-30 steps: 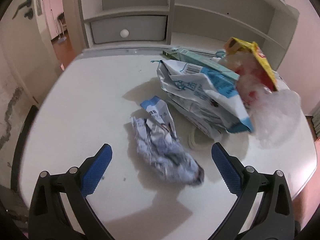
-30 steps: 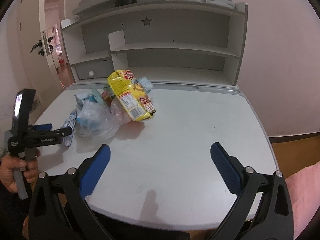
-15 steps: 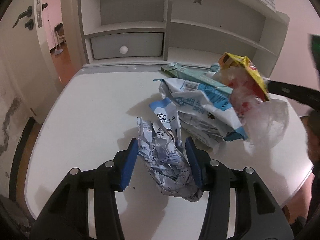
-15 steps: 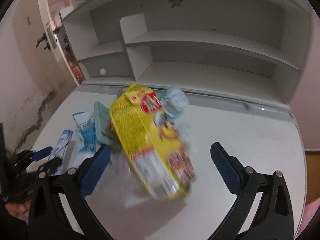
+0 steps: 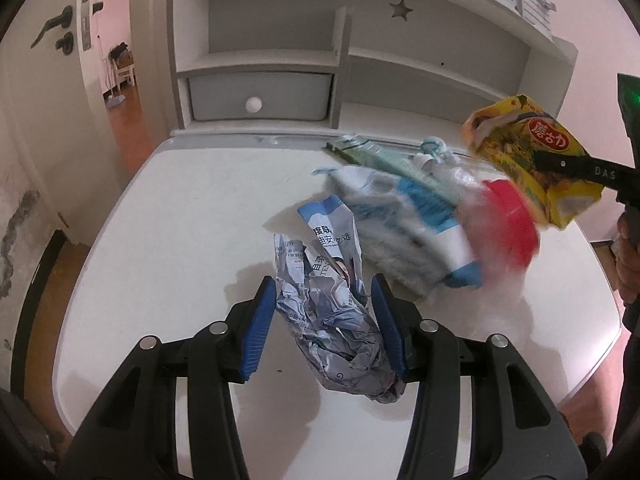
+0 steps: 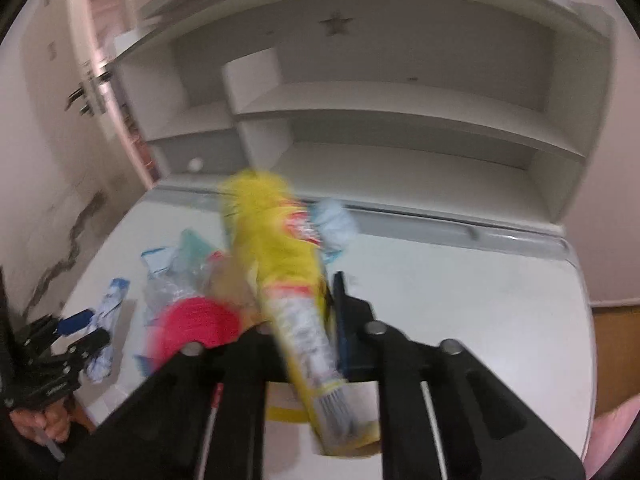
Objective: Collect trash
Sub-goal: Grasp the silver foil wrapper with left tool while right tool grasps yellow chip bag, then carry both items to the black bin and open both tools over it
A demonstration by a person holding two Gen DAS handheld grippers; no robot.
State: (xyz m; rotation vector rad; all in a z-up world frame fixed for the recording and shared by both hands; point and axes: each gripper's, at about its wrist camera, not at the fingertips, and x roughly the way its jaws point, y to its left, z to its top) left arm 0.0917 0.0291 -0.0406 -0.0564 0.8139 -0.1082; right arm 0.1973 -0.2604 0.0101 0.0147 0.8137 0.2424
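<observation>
Both tools have clamped: left (image 5: 324, 320) on crumpled wrapper (image 5: 332, 320), right (image 6: 304, 320) on yellow bag (image 6: 288, 280).

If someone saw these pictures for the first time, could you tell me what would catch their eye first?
Probably the bright yellow snack bag, pinched in the right gripper above the white desk. Next, the crumpled blue-and-white wrapper squeezed between the blue pads of the left gripper at the desk's near edge. Between them sits a blurred heap of packets with a red patch.
</observation>
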